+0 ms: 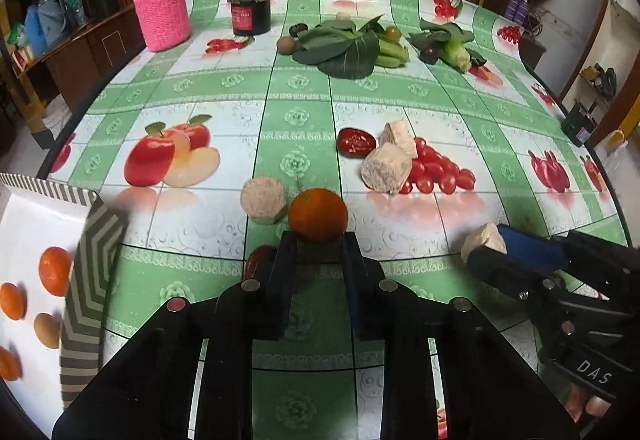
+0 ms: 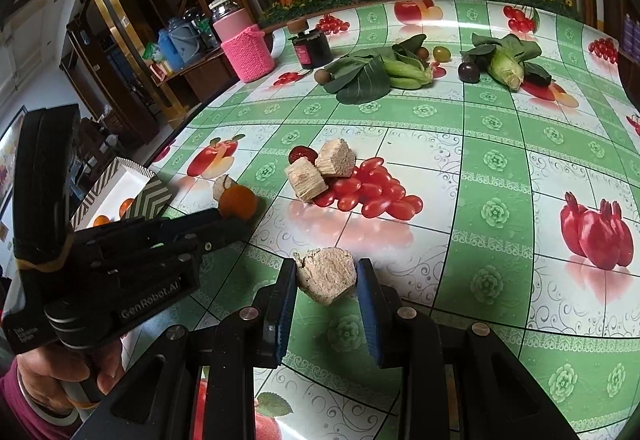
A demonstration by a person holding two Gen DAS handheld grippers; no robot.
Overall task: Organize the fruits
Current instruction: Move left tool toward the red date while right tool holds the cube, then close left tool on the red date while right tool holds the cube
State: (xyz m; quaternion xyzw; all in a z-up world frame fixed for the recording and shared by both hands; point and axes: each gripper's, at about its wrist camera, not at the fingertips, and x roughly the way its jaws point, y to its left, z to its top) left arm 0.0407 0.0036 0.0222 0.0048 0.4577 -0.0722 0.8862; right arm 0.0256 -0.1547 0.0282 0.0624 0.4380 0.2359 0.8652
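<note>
My left gripper (image 1: 319,238) is shut on an orange mandarin (image 1: 318,213), which sits between its fingertips just above the fruit-print tablecloth. The right wrist view shows the same mandarin (image 2: 239,201) at the tip of the left gripper (image 2: 224,217). A white tray with a grey striped rim (image 1: 94,236) stands at the left and holds several mandarins (image 1: 55,271) and a brown fruit (image 1: 47,330). My right gripper (image 2: 327,266) is shut on a beige crumbly chunk (image 2: 328,280), held low over the table. That chunk (image 1: 482,239) shows at the right in the left wrist view.
A round beige chunk (image 1: 264,199) lies left of the mandarin. Two beige blocks (image 1: 390,159) and a dark red fruit (image 1: 356,143) lie beyond. Leafy greens (image 1: 344,45), a kiwi (image 1: 287,45), corn (image 1: 456,53), a dark jar (image 1: 251,13) and a pink-sleeved bottle (image 1: 160,13) stand at the back.
</note>
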